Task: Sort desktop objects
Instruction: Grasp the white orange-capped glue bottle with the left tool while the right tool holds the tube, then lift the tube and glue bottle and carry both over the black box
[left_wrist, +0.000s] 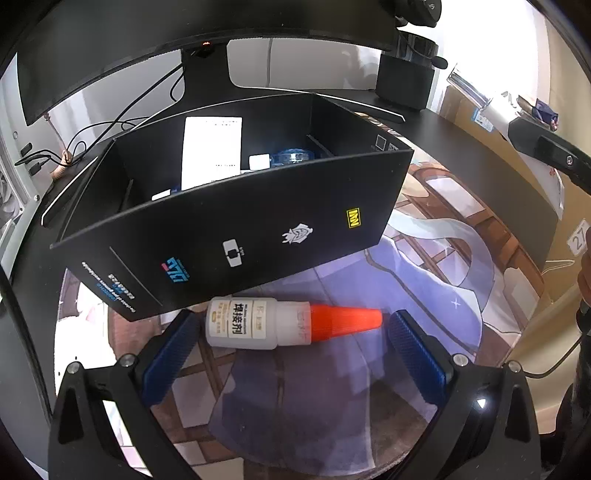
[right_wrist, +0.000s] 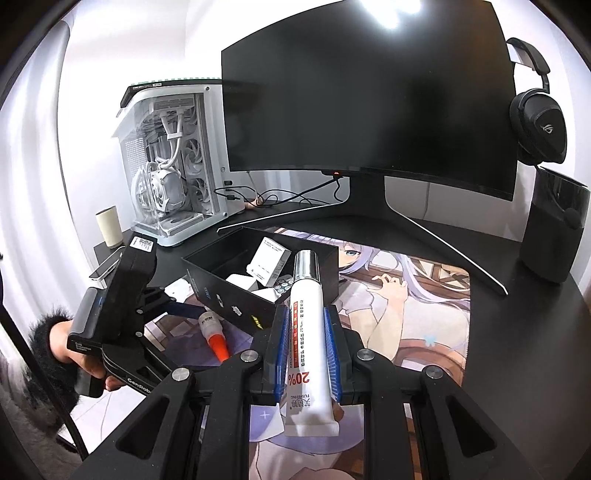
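Observation:
A white glue bottle (left_wrist: 255, 324) with an orange cap lies on its side on the printed desk mat, just in front of the black open box (left_wrist: 236, 229). My left gripper (left_wrist: 291, 321) is open, its blue pads (left_wrist: 170, 354) standing on either side of the bottle without touching it. My right gripper (right_wrist: 306, 312) is shut on a white tube (right_wrist: 304, 332) with a silver cap, held above the mat near the box's (right_wrist: 236, 291) right corner. The glue bottle (right_wrist: 214, 330) also shows in the right wrist view. The box holds several small white packages.
A curved monitor (right_wrist: 365, 92) stands behind the box, its stand legs spread over the desk. A white PC case (right_wrist: 173, 155) and a cup (right_wrist: 108, 226) are at back left, a black speaker (right_wrist: 554, 236) with headphones (right_wrist: 539, 118) at right. A person's hand (right_wrist: 92, 354) holds the left gripper.

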